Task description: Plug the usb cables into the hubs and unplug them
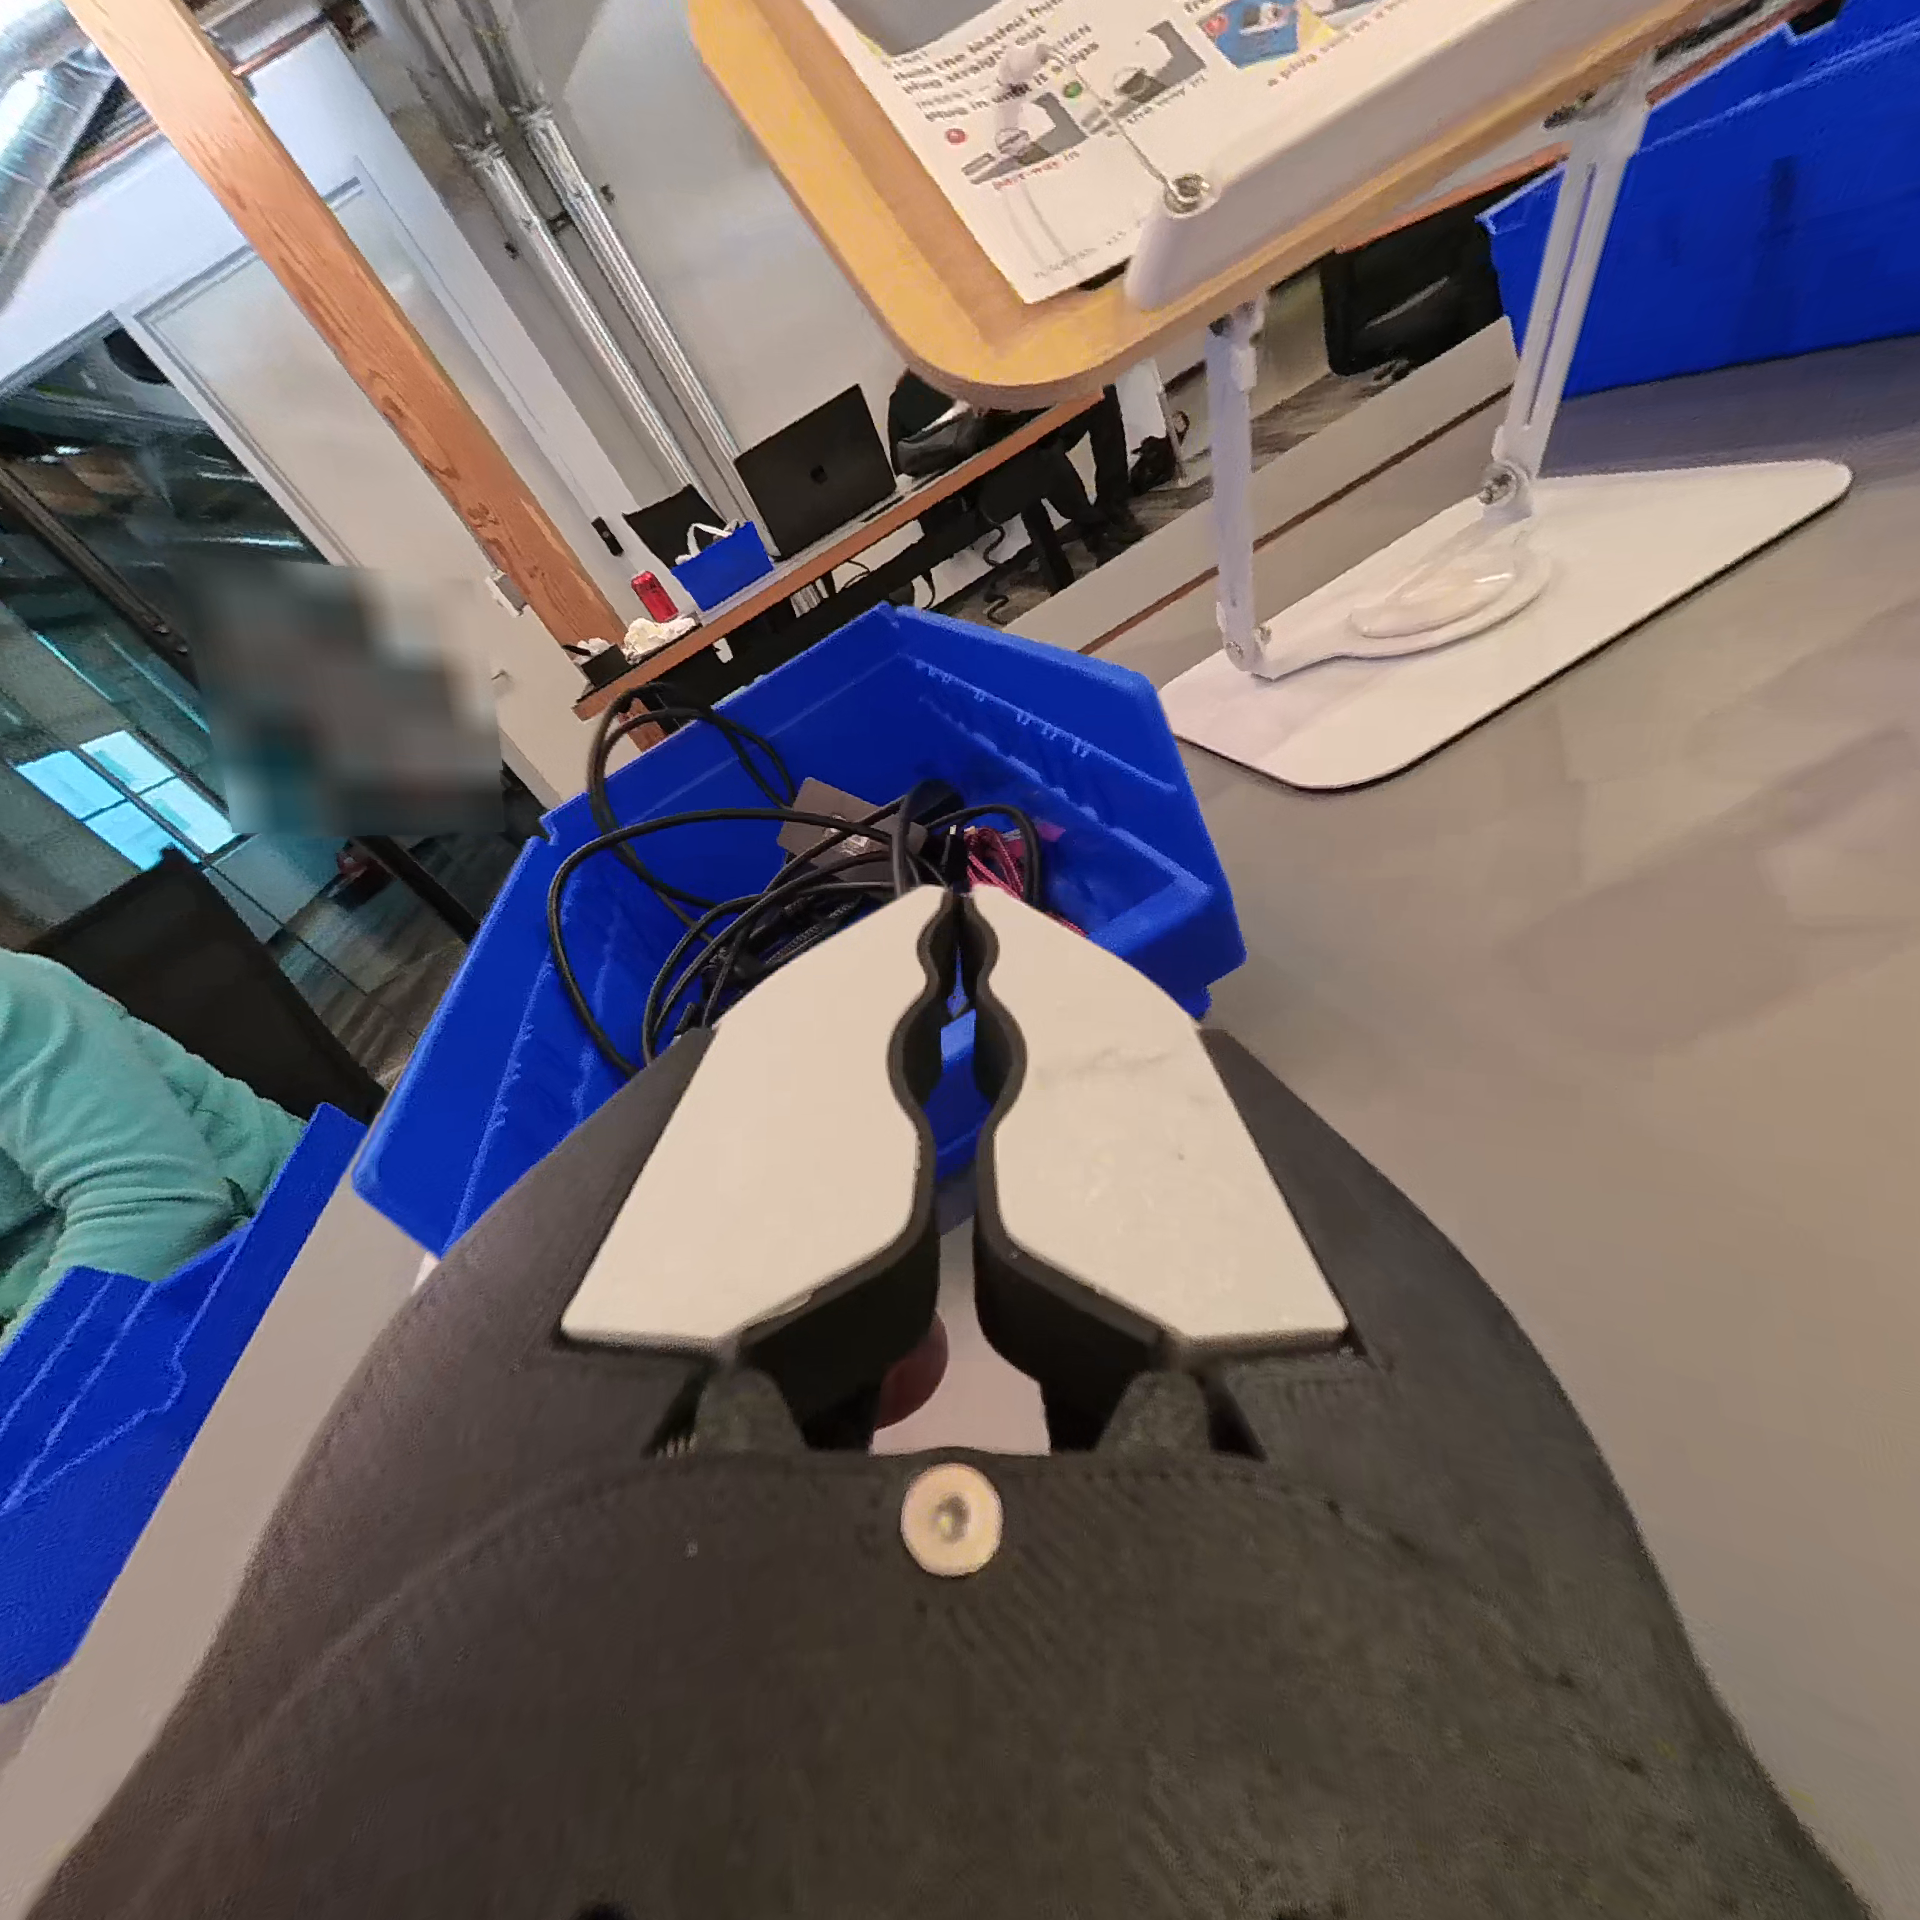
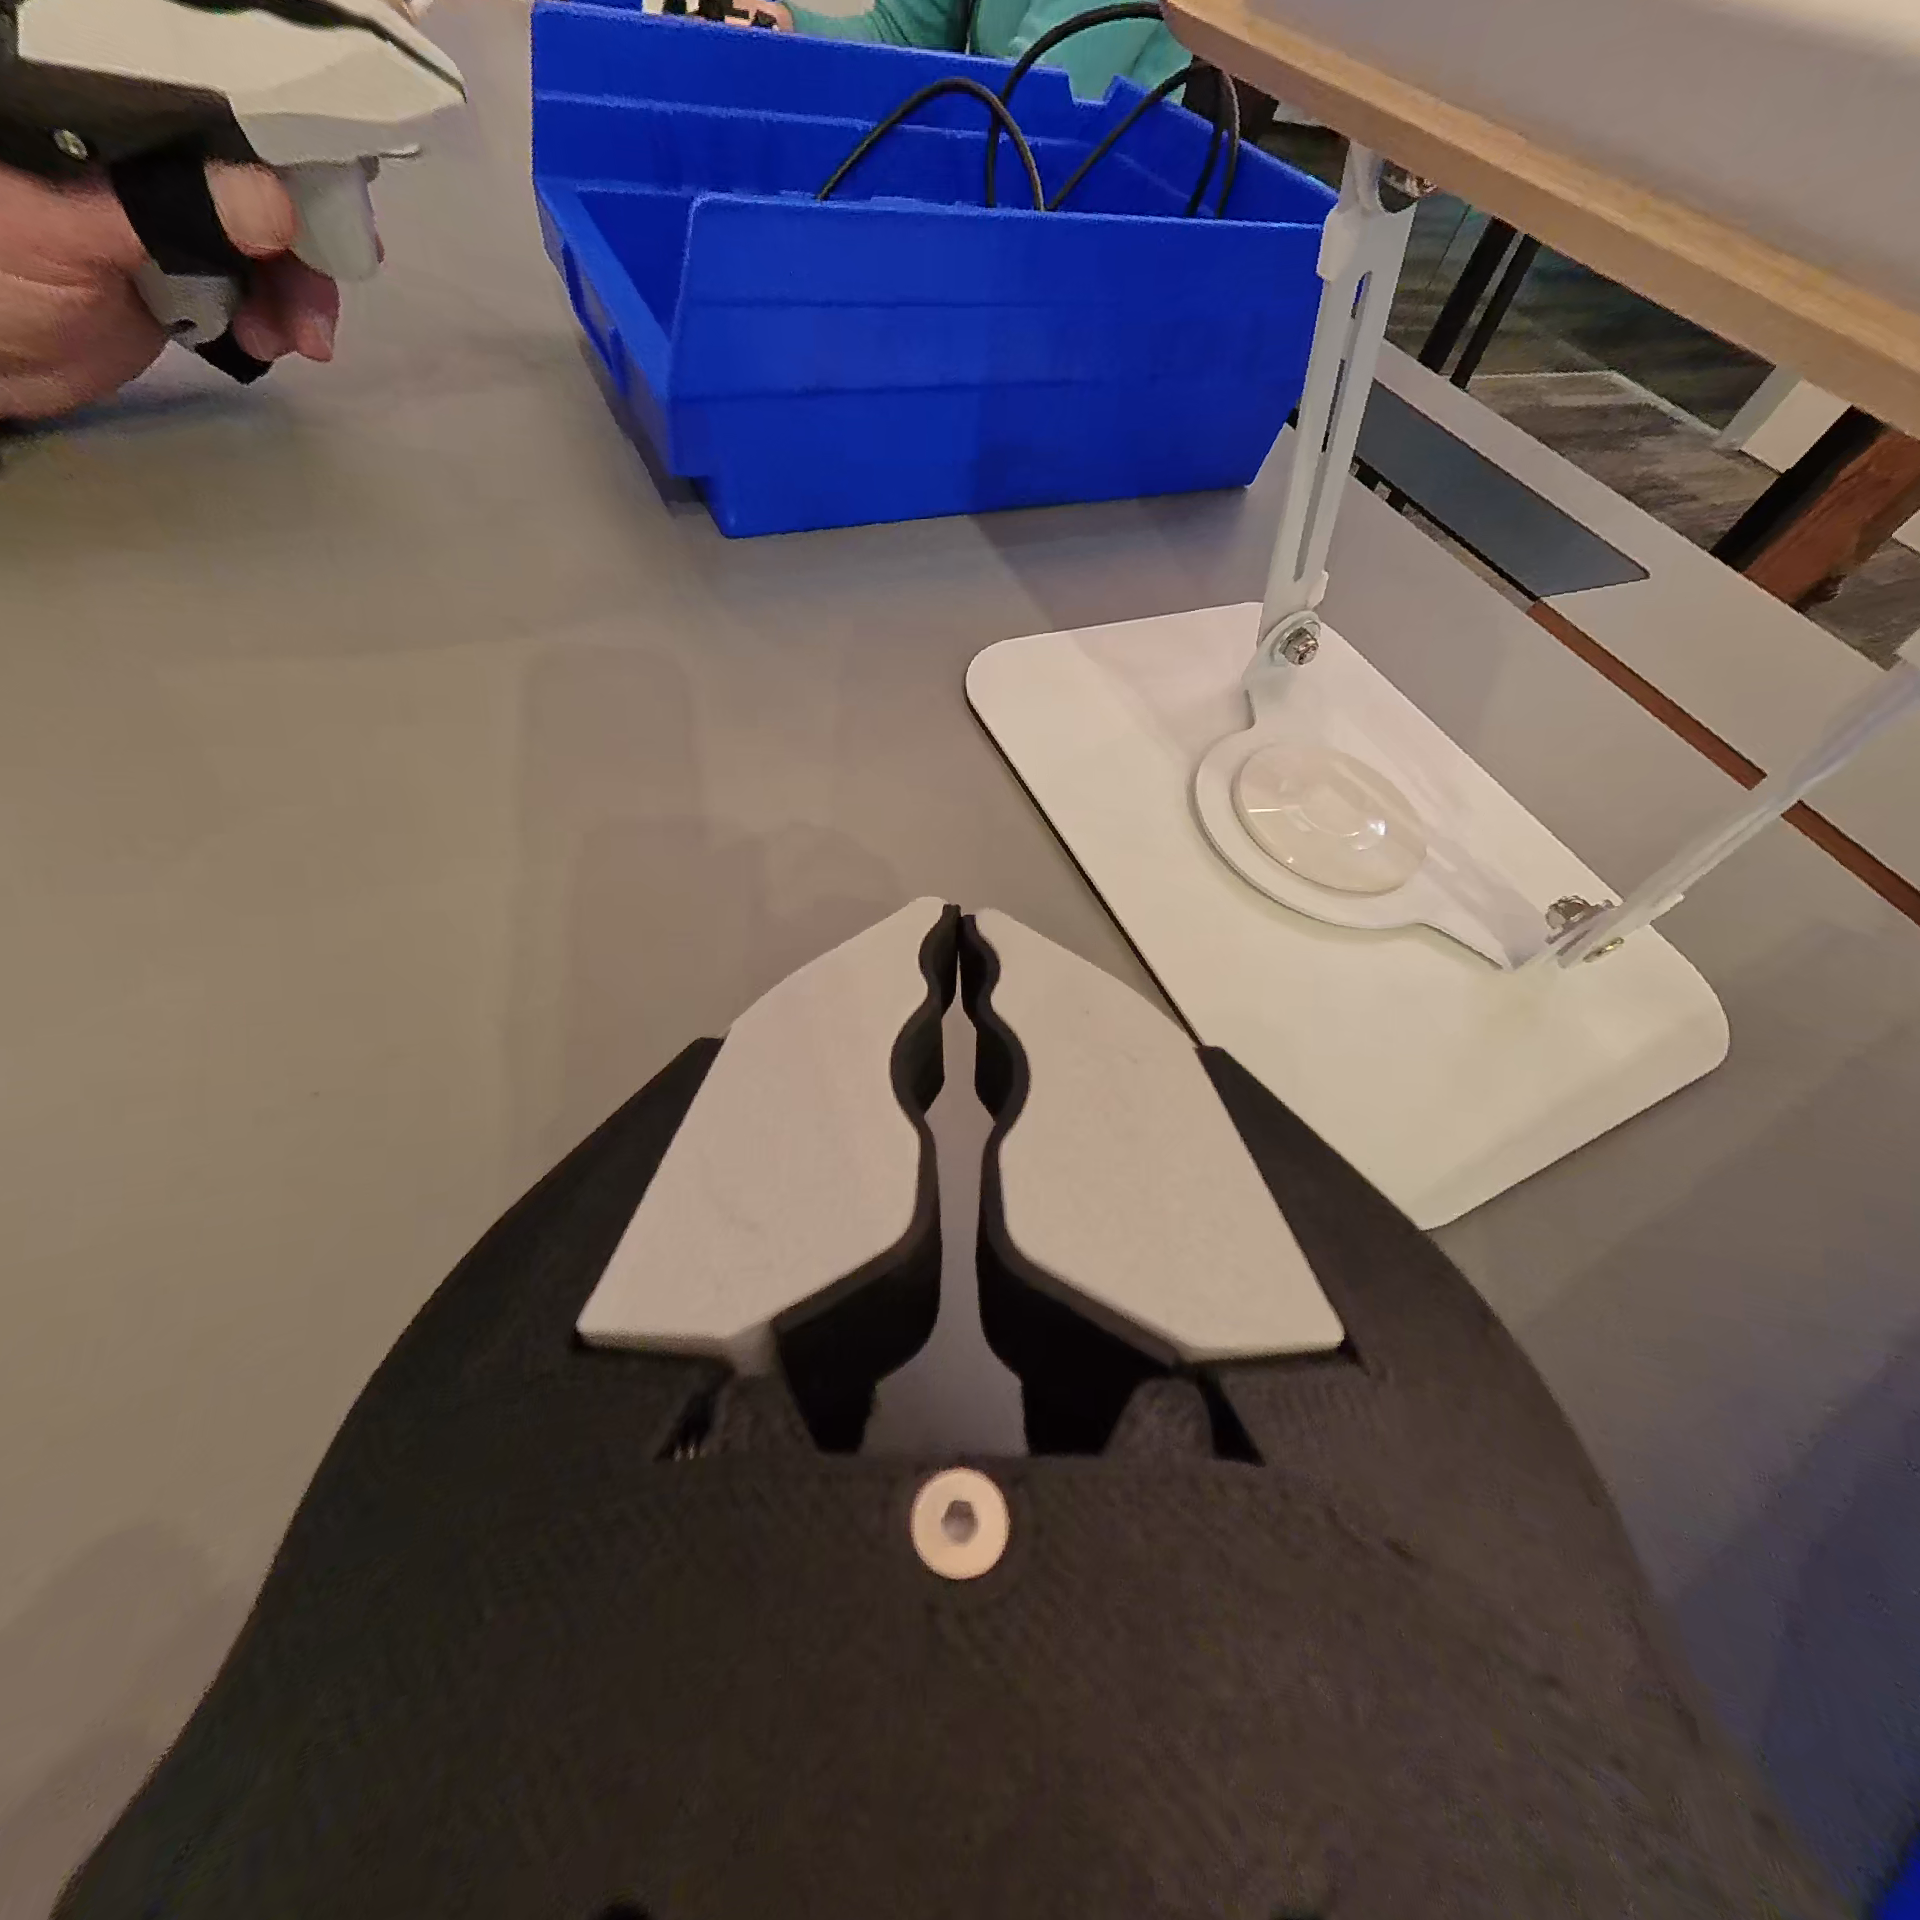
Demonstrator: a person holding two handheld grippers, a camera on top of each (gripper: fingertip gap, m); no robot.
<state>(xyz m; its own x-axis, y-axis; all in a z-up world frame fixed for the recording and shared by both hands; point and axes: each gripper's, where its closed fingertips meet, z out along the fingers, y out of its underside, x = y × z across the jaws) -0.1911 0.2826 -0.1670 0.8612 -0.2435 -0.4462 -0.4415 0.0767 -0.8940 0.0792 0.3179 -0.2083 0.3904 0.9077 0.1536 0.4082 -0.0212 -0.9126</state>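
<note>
Two handheld grippers were in use. The left gripper (image 1: 958,902) was clenched with nothing between its tips, raised above the near rim of a blue bin (image 1: 1091,748). The right gripper (image 2: 957,920) was likewise clenched and empty, held low over the grey table (image 2: 416,779), well short of the bin (image 2: 966,353).

One bin held the task items: a tangle of black usb cables (image 1: 665,831), too intertwined to count, one reddish-pink cable (image 1: 1003,847), and at least one dark hub (image 1: 831,821) lying among them. Nothing from it lay out on the table. A second blue bin (image 1: 114,1382) stood at the left edge, and a third (image 1: 1766,208) stood behind one white stand (image 1: 1507,613), which carried a wooden board (image 1: 935,260) bearing one printed sheet (image 1: 1049,114).

In the right wrist view one hand (image 2: 94,281) gripped the left tool's handle at upper left.
</note>
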